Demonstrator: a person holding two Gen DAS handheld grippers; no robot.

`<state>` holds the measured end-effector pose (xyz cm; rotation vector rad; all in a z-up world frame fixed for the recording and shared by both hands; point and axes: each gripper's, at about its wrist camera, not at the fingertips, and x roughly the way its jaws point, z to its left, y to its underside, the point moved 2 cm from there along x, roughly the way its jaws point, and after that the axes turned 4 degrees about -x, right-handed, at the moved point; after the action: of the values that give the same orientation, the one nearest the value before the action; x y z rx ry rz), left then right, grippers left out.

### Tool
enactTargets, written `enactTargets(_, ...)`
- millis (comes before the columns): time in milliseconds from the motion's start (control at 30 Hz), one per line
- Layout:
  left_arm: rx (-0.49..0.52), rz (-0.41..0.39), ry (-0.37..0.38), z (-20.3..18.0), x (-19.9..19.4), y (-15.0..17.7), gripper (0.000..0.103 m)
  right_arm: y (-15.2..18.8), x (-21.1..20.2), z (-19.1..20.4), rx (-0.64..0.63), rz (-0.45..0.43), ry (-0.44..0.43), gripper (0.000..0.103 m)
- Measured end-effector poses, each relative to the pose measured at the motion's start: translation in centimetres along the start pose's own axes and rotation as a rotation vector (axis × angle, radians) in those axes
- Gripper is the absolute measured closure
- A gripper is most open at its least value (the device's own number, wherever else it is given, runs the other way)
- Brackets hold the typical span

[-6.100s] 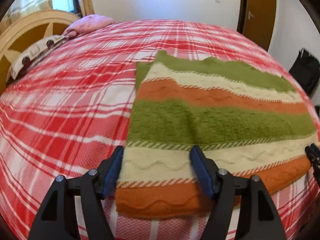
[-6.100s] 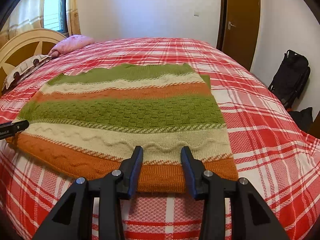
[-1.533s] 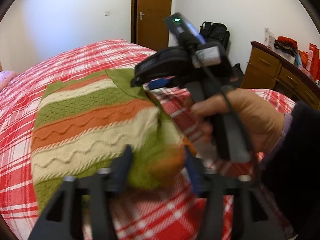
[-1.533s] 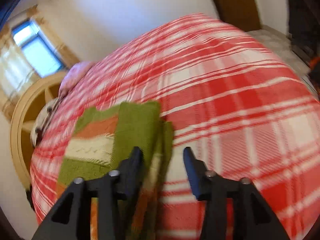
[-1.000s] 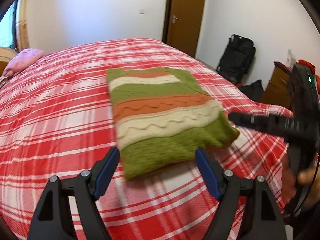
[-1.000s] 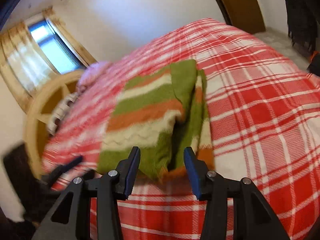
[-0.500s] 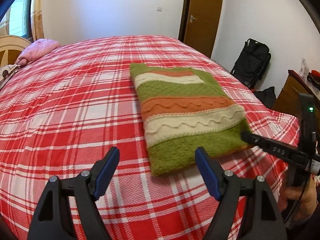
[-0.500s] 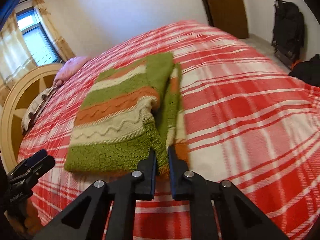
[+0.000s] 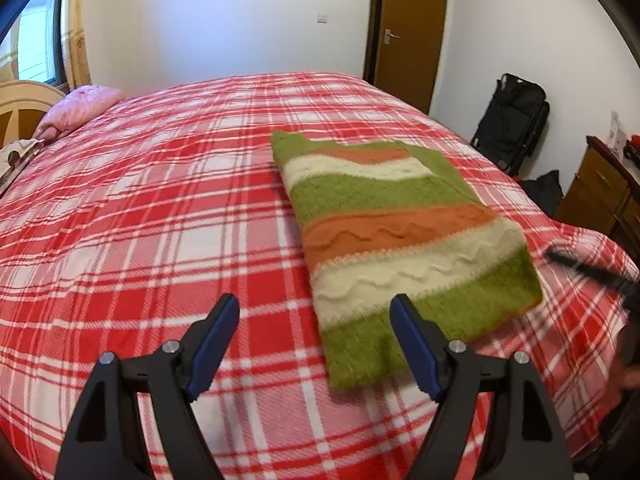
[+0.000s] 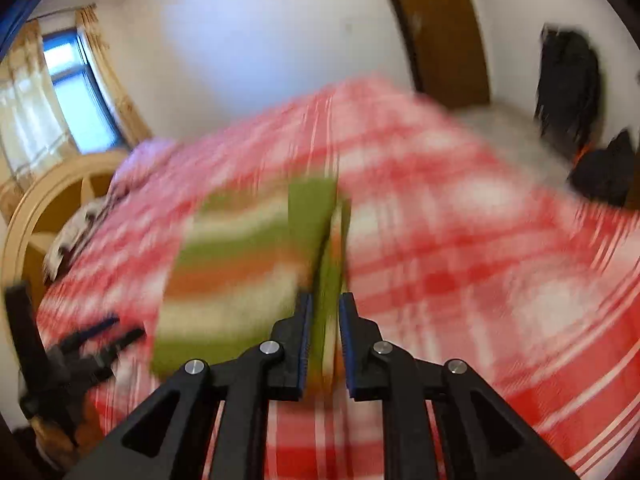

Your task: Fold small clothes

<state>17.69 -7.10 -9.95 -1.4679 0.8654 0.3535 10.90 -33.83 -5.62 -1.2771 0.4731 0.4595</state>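
Since the spread-out view of several seconds ago, the striped knit sweater (image 9: 404, 240) has gone from lying flat across the bed (image 9: 160, 220) to a narrower folded bundle, and within the last second the right hand-held gripper (image 10: 324, 308) has been closing its jaws on the sweater's edge.

Left wrist view: the sweater lies folded on the red plaid bed cover, running from about 12 o'clock down to 4 o'clock of the frame's centre, green band nearest. The left hand-held gripper (image 9: 316, 320) is spread wide with nothing between its blue pads; its right pad stands over the sweater's near green corner, and I cannot tell whether it touches. A blurred dark finger of the other gripper shows at 3 o'clock, just beside the sweater's right edge. A pink pillow (image 9: 80, 112) sits at 10 o'clock, a door (image 9: 408, 32) at 1 o'clock.

Right wrist view: heavy blur. Here the jaws stand nearly together, pinching a thin layered edge of the sweater (image 10: 240, 264), which stretches away toward 11 o'clock.

The knit looks thick, soft and floppy, light enough for one pinch yet likely to sag and unfold if lifted by a single layer. Taking hold through all layers at a corner or along the folded edge should keep the bundle together.
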Motion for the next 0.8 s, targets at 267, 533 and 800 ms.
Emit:
enactTargets(267, -0.055, 0.021, -0.027, -0.5, 2.9, -2.7, 0.023, -2.1, 10.6, 6.9, -0.213, 0.127, 0.001, 0.089)
enactTargets(533, -0.069, 0.084, -0.058, -1.4, 7.3, -3.2, 0.020, -0.5, 14.7, 0.6, -0.043, 0.115, 0.070, 0.089)
enactTargets(800, -0.075, 0.087, -0.066, -1.0, 7.3, -3.1, 0.007, -1.2, 12.9, 1.3, -0.062, 0.145, 0.059, 0.087)
